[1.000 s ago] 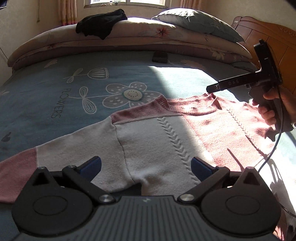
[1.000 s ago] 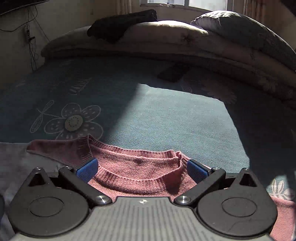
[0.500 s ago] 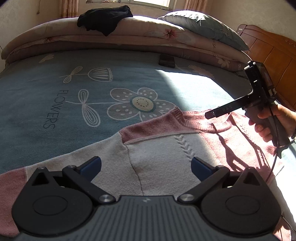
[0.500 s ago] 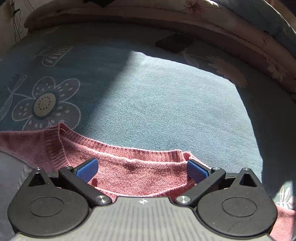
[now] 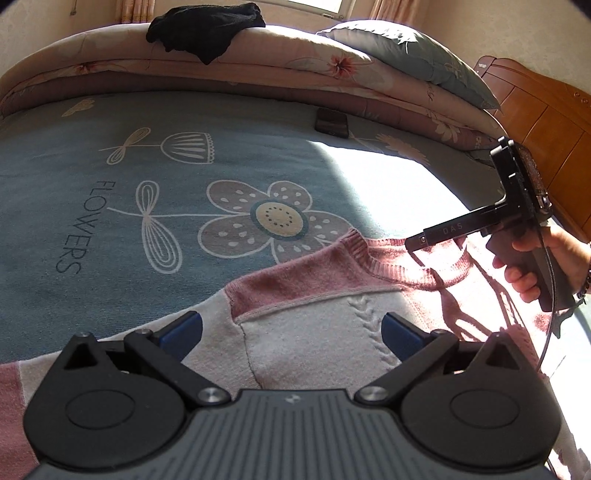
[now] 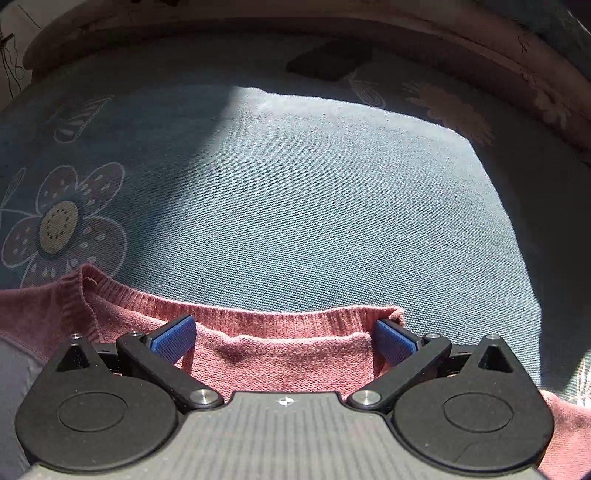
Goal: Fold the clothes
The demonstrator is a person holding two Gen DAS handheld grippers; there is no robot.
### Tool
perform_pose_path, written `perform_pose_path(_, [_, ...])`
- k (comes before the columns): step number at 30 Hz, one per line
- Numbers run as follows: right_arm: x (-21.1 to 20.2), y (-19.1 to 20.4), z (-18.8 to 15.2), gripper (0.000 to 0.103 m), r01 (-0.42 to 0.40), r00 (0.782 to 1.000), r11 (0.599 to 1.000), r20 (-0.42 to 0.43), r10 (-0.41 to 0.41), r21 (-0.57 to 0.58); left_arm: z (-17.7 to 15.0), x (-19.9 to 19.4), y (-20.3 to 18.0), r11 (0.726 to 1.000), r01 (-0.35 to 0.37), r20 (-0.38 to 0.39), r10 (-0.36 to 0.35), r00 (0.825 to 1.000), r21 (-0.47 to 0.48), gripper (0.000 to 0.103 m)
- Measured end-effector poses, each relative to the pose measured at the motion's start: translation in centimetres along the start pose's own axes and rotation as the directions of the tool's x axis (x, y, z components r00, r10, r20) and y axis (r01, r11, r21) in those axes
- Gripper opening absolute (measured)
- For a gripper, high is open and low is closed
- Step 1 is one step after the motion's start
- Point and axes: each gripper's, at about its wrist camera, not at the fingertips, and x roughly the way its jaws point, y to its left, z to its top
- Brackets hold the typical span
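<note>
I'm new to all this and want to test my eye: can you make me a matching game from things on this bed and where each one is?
Things:
1. sweater
2. black garment
3. pillow
4. right gripper

Places:
A. over the pink collar
B. draped on the rolled quilt
C. spread flat on the blue bedspread
D. near the wooden headboard

Pairs: 1-C, 2-B, 3-D, 4-A

The right gripper point(image 6: 284, 338) hangs spread wide over the pink sweater point(image 6: 280, 354), its blue pads point(image 6: 173, 338) flanking the ribbed collar; blue flowered bedspread point(image 6: 314, 206) stretches ahead.
</note>
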Motion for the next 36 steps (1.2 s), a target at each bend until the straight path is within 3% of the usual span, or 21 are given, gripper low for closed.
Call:
perform_pose_path(6, [-3.6,0.0,-1.0,0.103,-0.088,0.995,0.994,0.059,0.084,0.071,0.3,-0.3,0.4,1.000,-0.006,0.016,0.007,1.000,-0.012,0.102])
perform_pose_path(21, [-4.5,0.4,-0.7,0.103,-0.117,0.988,0.986,0.119,0.103,0.119,0.0,-1.2,-0.1,0.999,-0.032,0.017,0.032,0.999,0.009,0.102])
perform_pose_path(26, [-3.0,1.1,-2.6,0.103,-0.135,0.990,0.977,0.061,0.127,0.163,-0.3,-1.7,-0.4,0.999,-0.035,0.022,0.034,0.999,0.004,0.102])
perform_pose_path(30, [-1.2,1.9,-1.2,0.103,-0.125,0.988,0.978,0.106,0.108,0.169,-0.9,-2.4,-0.6,0.998,-0.053,0.020,0.052,0.998,0.032,0.102])
perform_pose_path(36, [-4.7,4.3,0.1,0.103,-0.196,0.973,0.972,0.152,0.176,0.130,-1.8,-3.7,-0.6,0.996,-0.080,0.002,0.080,0.997,0.028,0.102])
